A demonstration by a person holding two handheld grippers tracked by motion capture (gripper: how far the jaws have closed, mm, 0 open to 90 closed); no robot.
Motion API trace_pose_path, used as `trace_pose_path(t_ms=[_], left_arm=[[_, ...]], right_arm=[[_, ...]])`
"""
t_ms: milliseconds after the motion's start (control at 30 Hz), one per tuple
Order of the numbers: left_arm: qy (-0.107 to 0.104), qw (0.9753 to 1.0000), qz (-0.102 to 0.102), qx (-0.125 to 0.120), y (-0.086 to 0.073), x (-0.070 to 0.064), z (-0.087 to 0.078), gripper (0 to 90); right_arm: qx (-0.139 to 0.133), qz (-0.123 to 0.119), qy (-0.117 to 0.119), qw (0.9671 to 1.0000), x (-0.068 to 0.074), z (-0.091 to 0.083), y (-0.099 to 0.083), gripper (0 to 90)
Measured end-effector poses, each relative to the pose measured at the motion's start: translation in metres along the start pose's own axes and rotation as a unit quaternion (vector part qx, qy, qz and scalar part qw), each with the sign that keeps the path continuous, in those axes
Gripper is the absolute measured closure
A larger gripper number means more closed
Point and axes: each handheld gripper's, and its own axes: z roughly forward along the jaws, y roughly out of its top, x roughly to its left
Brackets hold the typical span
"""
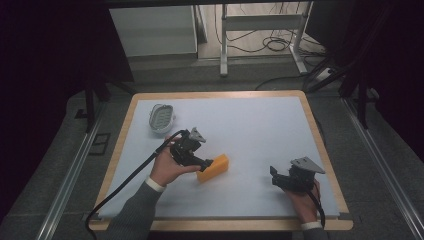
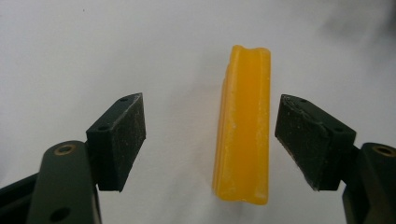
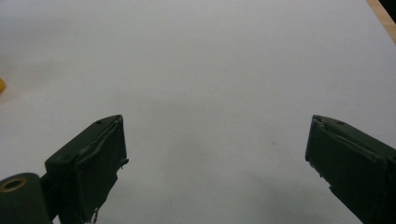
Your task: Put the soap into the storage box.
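Observation:
A yellow bar of soap (image 1: 213, 168) lies on the white table top (image 1: 250, 130), near its middle front. My left gripper (image 1: 204, 163) is at the bar's left end. In the left gripper view the soap (image 2: 243, 130) stands on edge between the wide-apart jaws, nearer the right pad (image 2: 306, 137), and touches neither pad. The left gripper (image 2: 210, 140) is open. My right gripper (image 1: 275, 176) rests at the front right of the table, well apart from the soap. In the right gripper view the right gripper (image 3: 215, 163) is open with bare table between its jaws.
A white oval soap dish (image 1: 161, 118) sits at the table's back left. The table has a wooden rim (image 1: 320, 145). Beyond the far edge stand a desk frame (image 1: 260, 30) and loose cables (image 1: 272, 45) on the floor.

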Motion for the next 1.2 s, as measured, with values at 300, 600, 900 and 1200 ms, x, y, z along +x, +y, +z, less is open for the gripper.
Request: trace_pose_path(t_ms=[300, 600, 900, 1200], left_arm=[[-0.01, 0.9994, 0.025, 0.021, 0.007, -0.011, 0.011, 24.7], [-0.02, 0.9988, 0.024, 0.037, 0.007, -0.015, 0.029, 25.0], [-0.017, 0.9983, 0.019, 0.053, 0.005, -0.016, 0.047, 29.4], [-0.023, 0.9969, 0.018, 0.073, 0.003, -0.018, 0.06, 37.8]], right_arm=[[0.0, 0.0, -0.001, 1.0, 0.0, 0.0, 0.0, 5.4], [0.002, 0.002, -0.002, 1.0, 0.0, 0.0, 0.0, 5.4], [0.002, 0.002, -0.002, 1.0, 0.0, 0.0, 0.0, 5.4], [0.001, 0.002, -0.001, 1.0, 0.0, 0.0, 0.0, 5.4]])
